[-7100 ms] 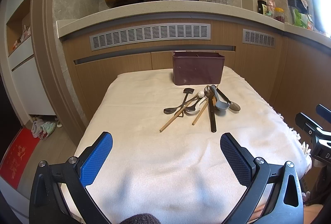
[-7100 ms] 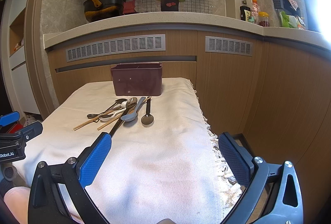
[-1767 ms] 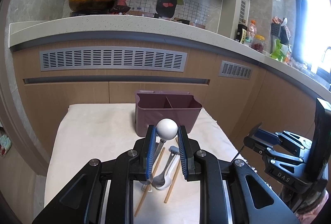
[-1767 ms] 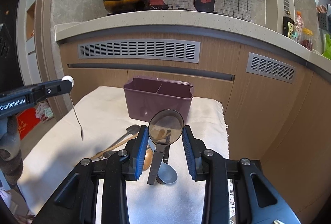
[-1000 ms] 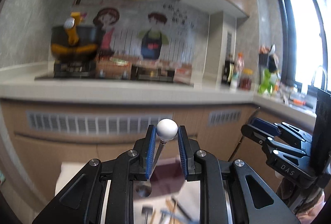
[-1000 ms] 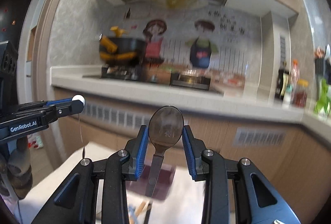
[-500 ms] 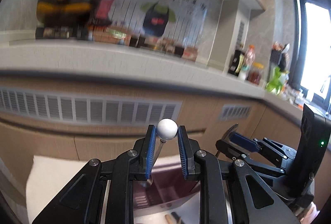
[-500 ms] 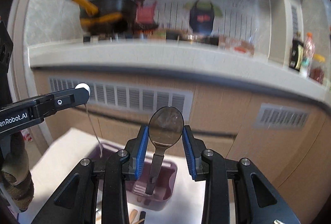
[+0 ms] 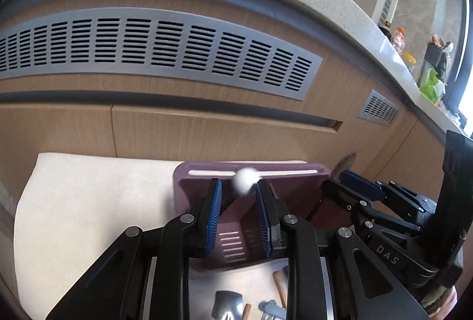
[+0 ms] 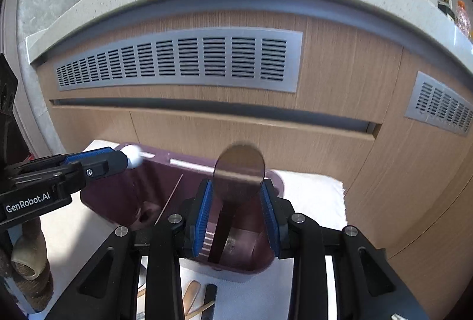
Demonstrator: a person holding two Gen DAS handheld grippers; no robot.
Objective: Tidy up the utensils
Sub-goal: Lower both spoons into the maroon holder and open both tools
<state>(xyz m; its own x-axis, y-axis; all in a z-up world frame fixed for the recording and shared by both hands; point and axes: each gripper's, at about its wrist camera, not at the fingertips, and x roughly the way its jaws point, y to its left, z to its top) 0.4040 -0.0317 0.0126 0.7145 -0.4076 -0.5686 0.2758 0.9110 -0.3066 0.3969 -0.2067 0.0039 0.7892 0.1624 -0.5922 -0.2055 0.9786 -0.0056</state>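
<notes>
Both grippers, raised before, now over the caddy [image 10: 118, 196]; left gripper [image 9: 239, 216] has just been opening around white-knobbed spoon [image 9: 244, 185], right gripper [image 10: 236, 216] clamps dark spoon [image 10: 239, 172]

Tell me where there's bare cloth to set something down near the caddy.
Bare: the white cloth left of the purple caddy, out to its left edge, and the strip right of the caddy toward the cabinet. Crowded: just in front of the caddy, where loose utensils lie, and above it, where both tools hang.

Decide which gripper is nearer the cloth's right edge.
Right. The right gripper, gripping a metal spoon over the holder's right compartment, is toward that edge. The left gripper, jaws just opening around a white-knobbed spoon, is over the holder's left end.
</notes>
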